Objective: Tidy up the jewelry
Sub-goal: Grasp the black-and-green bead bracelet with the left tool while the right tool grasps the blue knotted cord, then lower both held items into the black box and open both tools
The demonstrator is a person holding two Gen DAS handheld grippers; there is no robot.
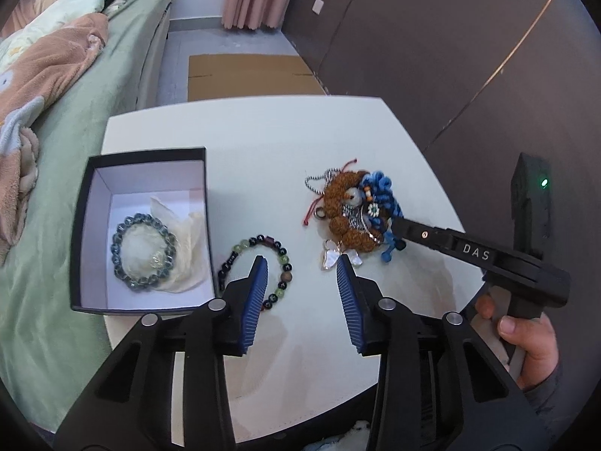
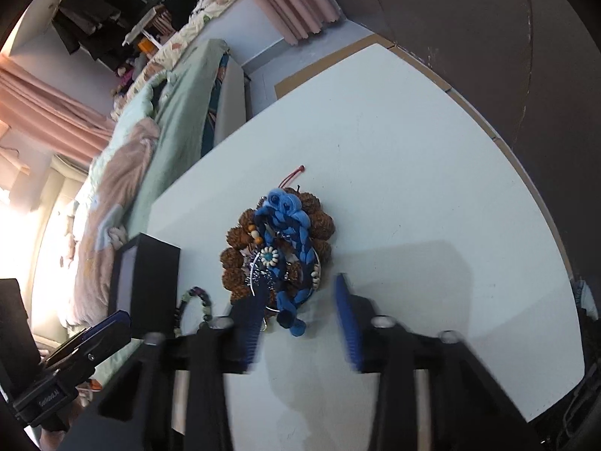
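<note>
Reaching into jewelry pile (image 1: pixel 357 210), right gripper (image 1: pixel 392 225) closed; left gripper (image 1: pixel 302 267) apart above beaded bracelet (image 1: pixel 259 270).

My right tool (image 2: pixel 300 323) points down at the white worktop (image 2: pixel 432 173), its blue pads (image 2: pixel 347 323) blurred and apart. Between them lies the near end of a heap of jewelry (image 2: pixel 278 251): brown knobbly beads, a blue braided cord, a small white flower charm and silver chain. I cannot tell whether the pads touch it. Left of the heap a beaded bracelet (image 2: pixel 193 300) lies beside a black box (image 2: pixel 150 285). My left tool (image 2: pixel 109 327) shows at the lower left edge. A bed (image 2: pixel 169 112) runs along the worktop's far side.
</note>
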